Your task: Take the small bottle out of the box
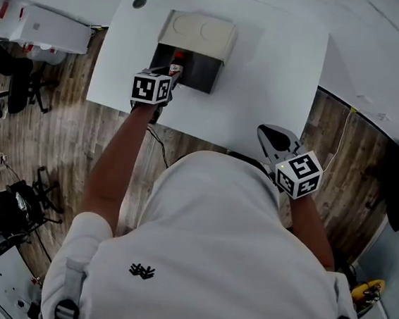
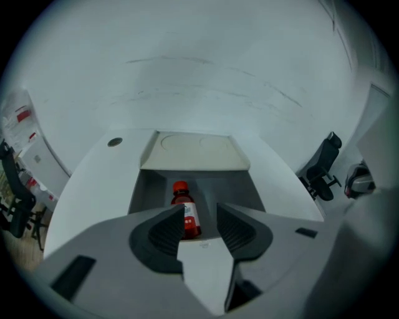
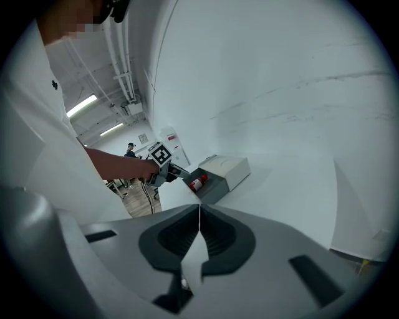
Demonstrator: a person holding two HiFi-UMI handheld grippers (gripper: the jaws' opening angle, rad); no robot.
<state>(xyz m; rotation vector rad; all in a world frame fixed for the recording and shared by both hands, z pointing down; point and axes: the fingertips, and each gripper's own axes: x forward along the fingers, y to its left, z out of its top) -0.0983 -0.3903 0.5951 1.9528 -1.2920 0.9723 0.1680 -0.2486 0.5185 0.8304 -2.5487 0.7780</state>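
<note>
A small bottle [image 1: 175, 66] with a red cap and dark red contents stands in the open front of a grey box [image 1: 198, 35] on the white table [image 1: 265, 77]. My left gripper [image 1: 171, 78] is at the box mouth, open. In the left gripper view the bottle [image 2: 186, 212] stands just past the left fingertip, with the jaws [image 2: 200, 209] apart and no pad pressing on it. The box [image 2: 193, 152] has a cream lid. My right gripper [image 1: 262, 130] hovers at the table's near right edge, shut and empty. Its view shows the shut jaws [image 3: 199, 209], the bottle [image 3: 197, 182] and the box [image 3: 227, 168] in the distance.
A dark round grommet [image 1: 139, 2] sits in the table's far left corner. Office chairs [image 1: 16, 79] and white equipment [image 1: 36, 25] stand on the wooden floor to the left. Another chair [image 2: 324, 165] is beyond the table's right side.
</note>
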